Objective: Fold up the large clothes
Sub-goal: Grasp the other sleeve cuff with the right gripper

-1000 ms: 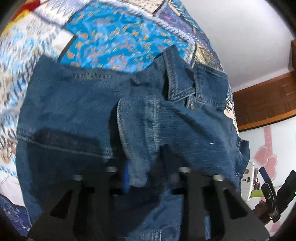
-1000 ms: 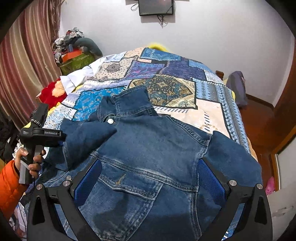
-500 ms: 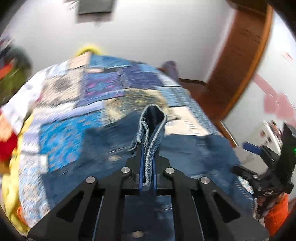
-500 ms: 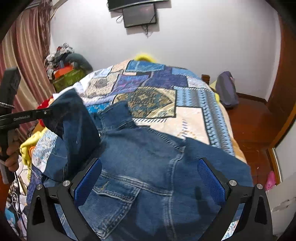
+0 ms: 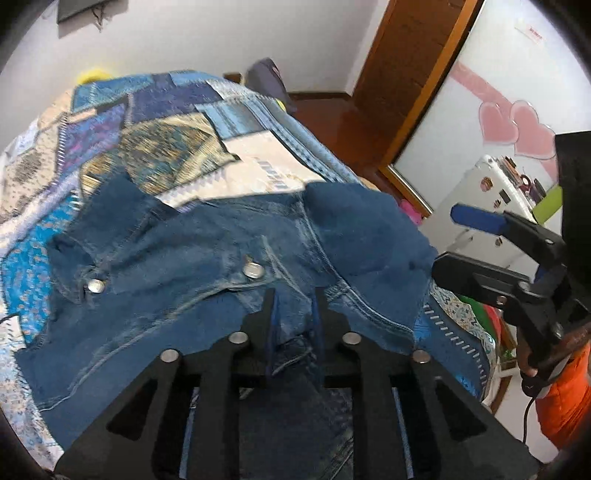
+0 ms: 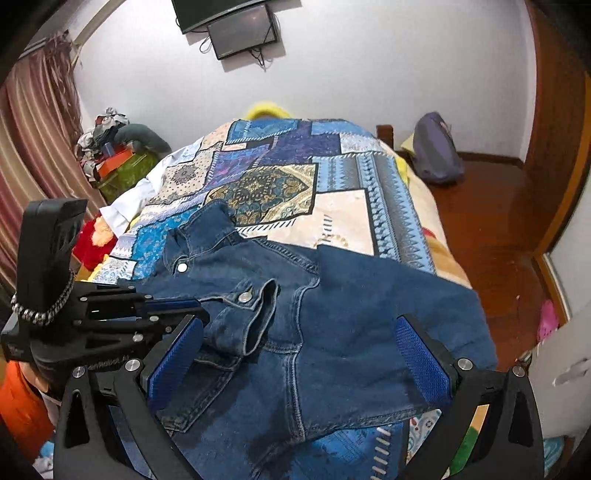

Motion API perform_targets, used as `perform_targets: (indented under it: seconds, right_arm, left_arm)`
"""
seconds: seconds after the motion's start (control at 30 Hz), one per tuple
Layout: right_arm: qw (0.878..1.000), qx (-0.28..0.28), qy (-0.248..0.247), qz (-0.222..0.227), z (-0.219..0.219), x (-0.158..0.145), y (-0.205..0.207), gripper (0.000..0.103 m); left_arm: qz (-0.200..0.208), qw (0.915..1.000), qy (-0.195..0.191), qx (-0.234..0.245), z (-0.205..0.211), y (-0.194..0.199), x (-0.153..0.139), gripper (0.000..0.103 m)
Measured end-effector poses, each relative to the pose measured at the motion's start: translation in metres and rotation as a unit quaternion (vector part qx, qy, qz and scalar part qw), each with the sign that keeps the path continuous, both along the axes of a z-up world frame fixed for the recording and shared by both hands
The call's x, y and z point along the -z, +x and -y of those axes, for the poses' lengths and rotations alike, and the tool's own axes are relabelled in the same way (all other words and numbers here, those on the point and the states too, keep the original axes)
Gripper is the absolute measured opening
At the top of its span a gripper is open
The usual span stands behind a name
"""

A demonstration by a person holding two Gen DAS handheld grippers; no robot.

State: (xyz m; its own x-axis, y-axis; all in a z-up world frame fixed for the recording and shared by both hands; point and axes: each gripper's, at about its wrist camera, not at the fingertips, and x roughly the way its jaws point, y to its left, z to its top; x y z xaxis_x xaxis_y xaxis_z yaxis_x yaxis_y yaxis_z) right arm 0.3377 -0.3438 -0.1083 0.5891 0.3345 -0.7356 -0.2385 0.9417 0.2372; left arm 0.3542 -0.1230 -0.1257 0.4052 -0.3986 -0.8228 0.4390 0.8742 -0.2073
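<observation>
Left gripper (image 5: 293,295) first: points down at the denim jacket (image 5: 184,258), jaws opening, only a narrow gap so far. Shows denim in that gap in the left wrist view, but cannot tell whether the pads touch it. Sits, in the right wrist view (image 6: 205,308), with its tips just beside the cuff of the sleeve (image 6: 255,314).

Right gripper (image 6: 298,320): hangs above the near part of the jacket (image 6: 351,314), jaws spread wide, blue pads (image 6: 421,354) bare, grips nothing. Appears from the side in the left wrist view (image 5: 443,239), off the jacket's right edge, carried by a hand (image 5: 532,354) coming out of an orange sleeve (image 5: 565,402).

Lies front up on the patchwork bed cover (image 6: 277,184), that jacket, at the near end of the bed and hanging a little over its edge. Has one sleeve laid across the chest, cuff open towards the middle. Shows two metal buttons: one on the cuff (image 6: 244,296), one near the collar (image 6: 182,267). Points its collar (image 6: 218,218) away, towards the head of the bed.

Further off: heap of clothes (image 6: 110,136) and striped curtain (image 6: 33,129) to the left, grey bag (image 6: 437,151) on the wooden floor to the right, dark screen (image 6: 240,29) high on the white wall.
</observation>
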Motion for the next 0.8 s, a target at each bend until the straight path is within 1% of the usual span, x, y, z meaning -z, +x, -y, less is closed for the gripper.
perform_targets:
  seconds: [0.03, 0.1, 0.13, 0.17, 0.23, 0.33, 0.4, 0.43, 0.5, 0.6, 0.63, 0.7, 0.73, 0.8]
  right_arm:
    - [1.0, -0.004, 0.006, -0.003, -0.002, 0.001, 0.002, 0.103]
    - [1.0, -0.015, 0.017, -0.012, -0.011, 0.003, 0.006, 0.103]
    - [0.999, -0.023, 0.022, -0.017, -0.017, 0.004, 0.009, 0.103]
    - [0.999, -0.031, 0.027, -0.021, -0.023, 0.006, 0.013, 0.103]
    - [0.998, -0.044, 0.035, -0.033, -0.036, 0.011, 0.02, 0.103]
    - [0.995, -0.06, 0.047, -0.063, -0.058, 0.026, 0.038, 0.103]
    - [0.992, -0.061, 0.053, -0.094, -0.071, 0.041, 0.052, 0.102]
    - [0.991, -0.06, 0.052, -0.11, -0.076, 0.049, 0.06, 0.1]
    - [0.987, -0.059, 0.044, -0.14, -0.086, 0.065, 0.075, 0.09]
    - [0.982, -0.054, 0.039, -0.177, -0.096, 0.087, 0.095, 0.083]
    - [0.981, -0.052, 0.038, -0.184, -0.097, 0.092, 0.101, 0.081]
    - [0.978, -0.046, 0.036, -0.2, -0.102, 0.106, 0.112, 0.074]
    - [0.977, -0.044, 0.032, -0.205, -0.106, 0.111, 0.116, 0.073]
    - [0.979, -0.047, 0.025, -0.199, -0.112, 0.117, 0.12, 0.069]
  left_arm:
    - [0.013, 0.9998, 0.002, -0.012, -0.011, -0.003, -0.007, 0.028]
    - [0.036, 0.9987, 0.013, -0.033, -0.029, -0.001, -0.011, 0.049]
    - [0.055, 0.9969, 0.024, -0.051, -0.046, -0.004, -0.016, 0.052]
    - [0.064, 0.9955, 0.033, -0.062, -0.057, -0.005, -0.018, 0.055]
    - [0.075, 0.9918, 0.055, -0.088, -0.087, -0.01, -0.019, 0.056]
    - [0.065, 0.9853, 0.079, -0.137, -0.136, -0.016, -0.012, 0.059]
    - [0.052, 0.9784, 0.096, -0.176, -0.174, -0.021, -0.002, 0.059]
    - [0.046, 0.9754, 0.102, -0.19, -0.188, -0.024, 0.002, 0.059]
    - [0.03, 0.9668, 0.115, -0.226, -0.223, -0.033, 0.016, 0.059]
    - [0.003, 0.9553, 0.127, -0.267, -0.266, -0.045, 0.041, 0.059]
    - [-0.005, 0.9524, 0.127, -0.277, -0.277, -0.049, 0.048, 0.059]
    - [-0.023, 0.9456, 0.125, -0.299, -0.299, -0.058, 0.064, 0.059]
    - [-0.03, 0.9427, 0.121, -0.309, -0.307, -0.062, 0.07, 0.059]
    - [-0.038, 0.9387, 0.114, -0.323, -0.319, -0.068, 0.077, 0.059]
